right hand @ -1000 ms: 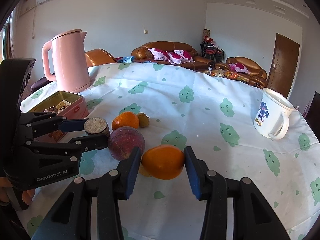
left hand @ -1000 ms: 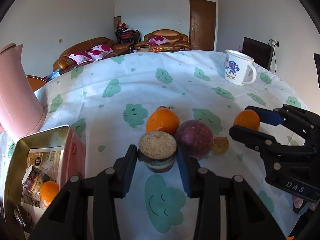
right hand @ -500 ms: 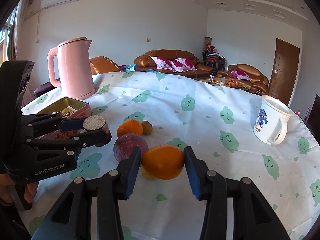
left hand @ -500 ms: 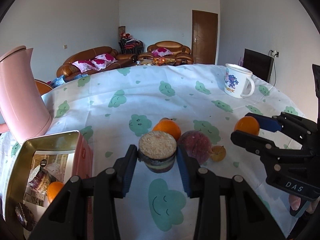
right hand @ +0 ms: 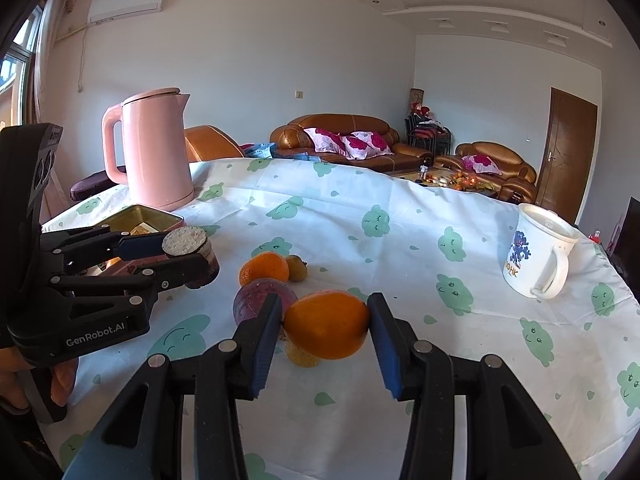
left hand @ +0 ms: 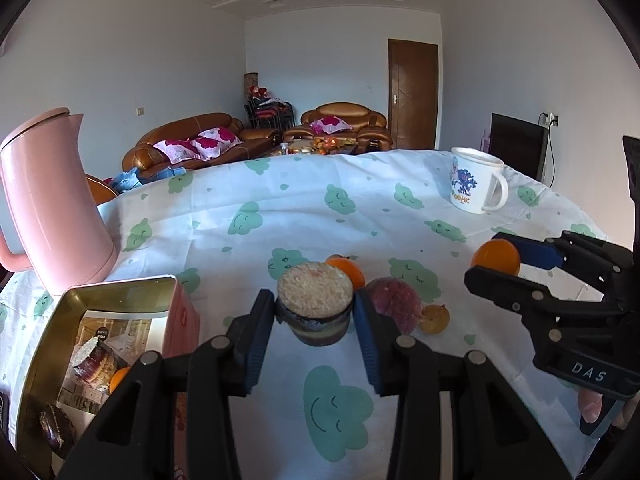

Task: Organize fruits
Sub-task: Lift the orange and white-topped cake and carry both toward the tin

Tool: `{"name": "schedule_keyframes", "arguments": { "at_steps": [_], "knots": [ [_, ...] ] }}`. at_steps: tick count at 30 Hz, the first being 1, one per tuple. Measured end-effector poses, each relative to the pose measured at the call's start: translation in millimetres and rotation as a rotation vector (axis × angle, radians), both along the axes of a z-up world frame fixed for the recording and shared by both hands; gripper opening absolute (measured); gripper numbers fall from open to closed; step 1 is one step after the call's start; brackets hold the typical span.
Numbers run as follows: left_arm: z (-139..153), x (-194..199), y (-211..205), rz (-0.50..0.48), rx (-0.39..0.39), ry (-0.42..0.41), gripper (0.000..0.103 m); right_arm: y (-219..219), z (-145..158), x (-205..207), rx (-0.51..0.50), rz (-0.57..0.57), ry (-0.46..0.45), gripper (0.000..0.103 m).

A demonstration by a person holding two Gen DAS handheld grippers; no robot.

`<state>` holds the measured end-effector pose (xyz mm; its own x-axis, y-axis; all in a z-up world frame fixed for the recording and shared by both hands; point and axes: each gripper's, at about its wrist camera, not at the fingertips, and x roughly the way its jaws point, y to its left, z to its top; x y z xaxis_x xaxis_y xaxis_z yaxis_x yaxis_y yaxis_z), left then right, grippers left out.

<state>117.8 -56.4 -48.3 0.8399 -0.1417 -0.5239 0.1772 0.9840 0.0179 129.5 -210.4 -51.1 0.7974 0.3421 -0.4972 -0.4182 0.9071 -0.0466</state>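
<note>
My left gripper (left hand: 315, 308) is shut on a small round cake (left hand: 316, 298) with a crumbly pale top, held above the tablecloth. In the right wrist view that left gripper (right hand: 186, 250) and cake (right hand: 186, 240) sit at the left. My right gripper (right hand: 326, 326) is shut on an orange (right hand: 326, 330), lifted off the table; the left wrist view shows this right gripper (left hand: 494, 258) from the side. On the cloth between them lie another orange (left hand: 347, 270), a purple fruit (left hand: 394, 306) and a small yellow fruit (left hand: 435, 319).
An open gold-and-pink tin (left hand: 116, 292) at the left holds a cake, an orange and a dark sweet. A pink kettle (left hand: 52, 204) stands behind it. A white mug (left hand: 474, 186) stands at the far right. A hand (right hand: 60, 384) grips the left tool.
Both views have tilted upward, so the loose fruit sits lower and smaller and more of the room shows. Both grips are unchanged.
</note>
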Motion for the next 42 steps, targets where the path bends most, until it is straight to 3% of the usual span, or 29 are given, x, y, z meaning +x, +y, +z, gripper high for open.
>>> {"name": "schedule_keyframes", "arguments": {
  "at_steps": [42],
  "knots": [
    [12.8,-29.3,2.1,0.046,0.009,-0.147,0.042,-12.2,10.9,-23.5,0.056,-0.010,-0.142,0.046]
  ]
}}
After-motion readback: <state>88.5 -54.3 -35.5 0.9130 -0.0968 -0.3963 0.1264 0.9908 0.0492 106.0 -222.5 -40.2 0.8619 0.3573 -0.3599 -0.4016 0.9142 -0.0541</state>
